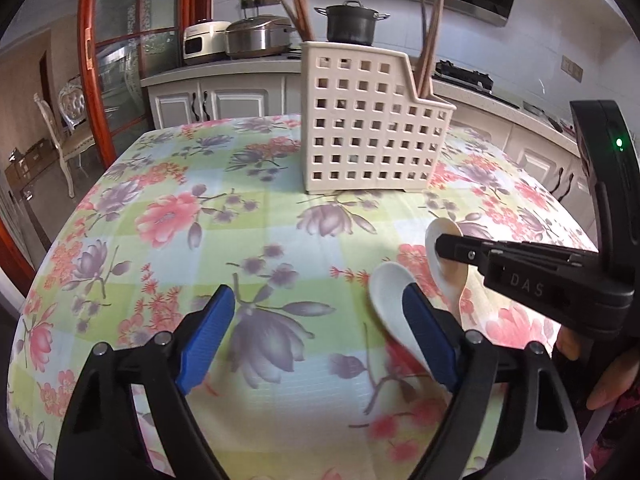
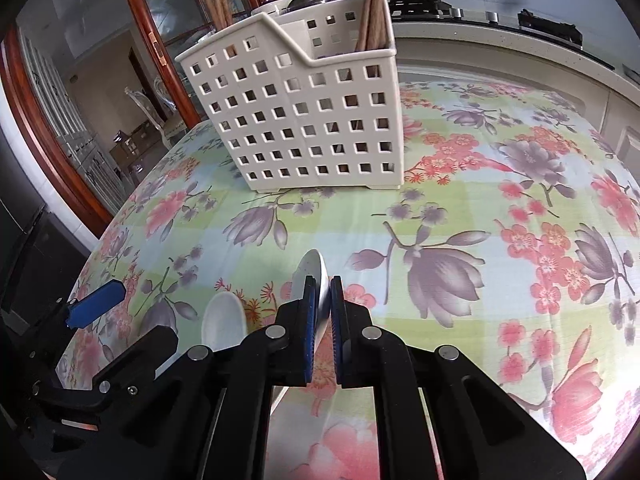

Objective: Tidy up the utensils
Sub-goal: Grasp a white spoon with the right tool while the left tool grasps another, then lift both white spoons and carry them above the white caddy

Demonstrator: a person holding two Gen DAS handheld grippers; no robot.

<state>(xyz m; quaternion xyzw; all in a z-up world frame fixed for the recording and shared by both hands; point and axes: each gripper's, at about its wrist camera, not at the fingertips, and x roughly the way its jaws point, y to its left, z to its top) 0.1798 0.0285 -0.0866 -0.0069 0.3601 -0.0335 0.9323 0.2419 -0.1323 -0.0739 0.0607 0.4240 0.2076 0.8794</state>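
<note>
White spoon point(image 2: 314, 276) sits clamped in right hand-held gripper point(image 2: 322, 312).

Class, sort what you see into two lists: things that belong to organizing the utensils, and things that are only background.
Belongs to the job:
held white spoon
second white spoon
utensil caddy
chopsticks
right hand-held gripper
left hand-held gripper

Just background:
black pot
rice cookers
chair
</note>
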